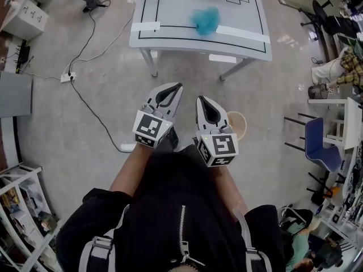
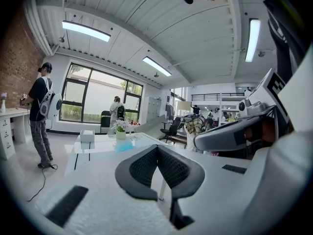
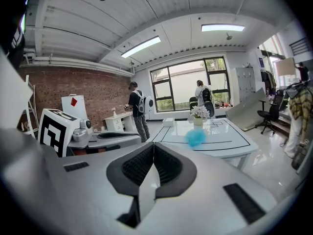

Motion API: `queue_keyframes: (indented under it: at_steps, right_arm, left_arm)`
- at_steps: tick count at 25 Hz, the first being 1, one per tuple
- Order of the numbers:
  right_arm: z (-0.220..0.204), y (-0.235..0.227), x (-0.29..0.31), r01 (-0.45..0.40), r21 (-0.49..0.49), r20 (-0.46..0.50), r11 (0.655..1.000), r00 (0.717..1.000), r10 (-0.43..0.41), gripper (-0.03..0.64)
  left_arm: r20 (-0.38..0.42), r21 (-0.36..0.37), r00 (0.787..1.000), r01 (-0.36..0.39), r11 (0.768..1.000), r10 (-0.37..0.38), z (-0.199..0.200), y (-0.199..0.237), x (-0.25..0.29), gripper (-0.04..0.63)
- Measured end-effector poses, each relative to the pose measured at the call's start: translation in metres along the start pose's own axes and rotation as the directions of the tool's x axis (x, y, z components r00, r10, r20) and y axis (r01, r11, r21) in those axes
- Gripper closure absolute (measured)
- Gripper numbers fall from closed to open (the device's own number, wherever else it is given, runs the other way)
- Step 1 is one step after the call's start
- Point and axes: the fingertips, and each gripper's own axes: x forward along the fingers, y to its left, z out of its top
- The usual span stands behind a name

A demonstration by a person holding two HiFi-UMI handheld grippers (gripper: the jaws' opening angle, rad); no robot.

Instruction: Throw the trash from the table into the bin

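The room is bright and evenly lit. Ceiling strip lights (image 2: 82, 31) glow high above the left gripper (image 2: 157, 147) fingers. A window (image 3: 188, 84) far beyond the right gripper (image 3: 153, 146) fingers is washed out. The glossy table (image 1: 187, 38) ahead of the fingertips shows glare. Both gripper views bulge, with black corners and soft foregrounds.

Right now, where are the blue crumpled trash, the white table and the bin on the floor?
blue trash (image 1: 205, 20), head view, middle of the crumpled wad.
white table (image 1: 176, 4), head view, bare part of its top.
beige bin (image 1: 244, 122), head view, its visible right side.
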Motion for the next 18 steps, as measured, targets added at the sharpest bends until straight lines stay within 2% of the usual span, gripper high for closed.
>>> queue_keyframes:
  at_steps: [5, 9, 18]
  right_arm:
    - [0.011, -0.004, 0.016, 0.028, -0.001, -0.001, 1.0, 1.0, -0.028, 0.607]
    - [0.013, -0.012, 0.025, 0.041, 0.002, -0.011, 0.999, 0.999, -0.041, 0.607]
    - [0.023, -0.05, 0.061, 0.022, 0.015, 0.001, 1.0, 1.0, -0.022, 0.607]
  left_arm:
    - [0.023, -0.008, 1.0, 0.014, 1.0, -0.014, 0.008, 0.022, 0.01, 0.589]
    - [0.01, -0.027, 1.0, 0.015, 1.0, -0.014, 0.004, 0.029, 0.02, 0.589]
    - [-0.002, -0.02, 1.0, 0.012, 1.0, -0.013, 0.002, 0.04, 0.055, 0.589]
